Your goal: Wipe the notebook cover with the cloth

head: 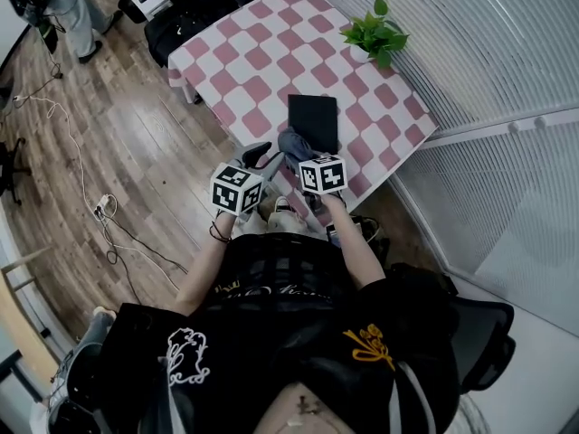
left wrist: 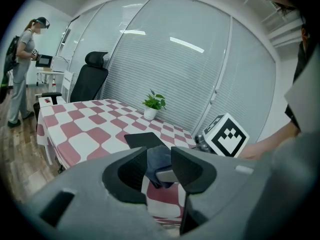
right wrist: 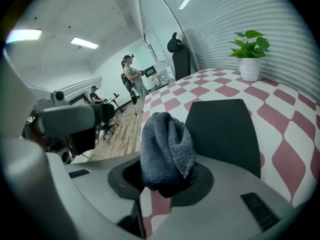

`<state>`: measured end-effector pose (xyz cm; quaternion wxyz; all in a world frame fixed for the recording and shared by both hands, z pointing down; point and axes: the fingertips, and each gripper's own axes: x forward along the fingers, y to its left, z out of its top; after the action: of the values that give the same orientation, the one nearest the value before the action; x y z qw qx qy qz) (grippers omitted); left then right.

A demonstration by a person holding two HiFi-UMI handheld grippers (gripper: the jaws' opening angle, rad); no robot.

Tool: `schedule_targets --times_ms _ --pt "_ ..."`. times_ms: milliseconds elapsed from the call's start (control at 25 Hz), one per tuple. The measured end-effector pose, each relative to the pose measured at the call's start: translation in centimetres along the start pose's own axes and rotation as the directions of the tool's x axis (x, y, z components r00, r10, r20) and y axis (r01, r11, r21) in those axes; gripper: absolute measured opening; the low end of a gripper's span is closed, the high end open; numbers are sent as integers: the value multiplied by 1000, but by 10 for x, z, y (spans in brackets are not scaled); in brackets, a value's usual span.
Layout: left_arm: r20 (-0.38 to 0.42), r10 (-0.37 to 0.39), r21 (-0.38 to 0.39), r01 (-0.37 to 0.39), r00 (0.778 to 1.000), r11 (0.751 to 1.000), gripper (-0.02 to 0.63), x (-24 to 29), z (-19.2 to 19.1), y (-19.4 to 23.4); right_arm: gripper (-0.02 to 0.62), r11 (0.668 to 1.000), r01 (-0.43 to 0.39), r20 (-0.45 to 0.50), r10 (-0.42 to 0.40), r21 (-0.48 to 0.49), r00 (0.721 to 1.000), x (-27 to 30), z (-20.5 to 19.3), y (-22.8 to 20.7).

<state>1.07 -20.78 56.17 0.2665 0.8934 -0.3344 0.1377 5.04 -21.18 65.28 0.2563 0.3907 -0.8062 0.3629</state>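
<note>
A black notebook lies flat near the front edge of the checkered table. A grey-blue cloth is bunched at the notebook's near left corner. My right gripper is shut on the cloth, which stands up from its jaws just in front of the notebook. My left gripper hovers just left of it, open, nothing between its fingers. In the left gripper view its gripper points at the cloth, the notebook and the right gripper's marker cube.
A potted plant stands at the table's far right edge, against the blinds. A black office chair sits at the far left end. Cables run over the wooden floor, and a person stands further off.
</note>
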Motion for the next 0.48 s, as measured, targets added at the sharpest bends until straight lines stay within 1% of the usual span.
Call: schedule_targets --times_ms 80,200,360,480 --pt "0 -2 0 2 1000 1000 144 0 -1 -2 93 1000 8 -29 -8 -8 1000 6 -8 0" --pt "0 -5 0 5 1000 1000 144 1 -3 -4 92 998 50 -66 -51 -31 997 10 -20 -9" --pt "-8 -8 2 8 1000 1000 144 3 -5 -7 92 999 49 -70 -48 18 996 9 -23 -15" --pt "-12 -16 12 16 1000 1000 144 6 -5 -11 91 998 59 -64 -57 28 996 4 -21 -23"
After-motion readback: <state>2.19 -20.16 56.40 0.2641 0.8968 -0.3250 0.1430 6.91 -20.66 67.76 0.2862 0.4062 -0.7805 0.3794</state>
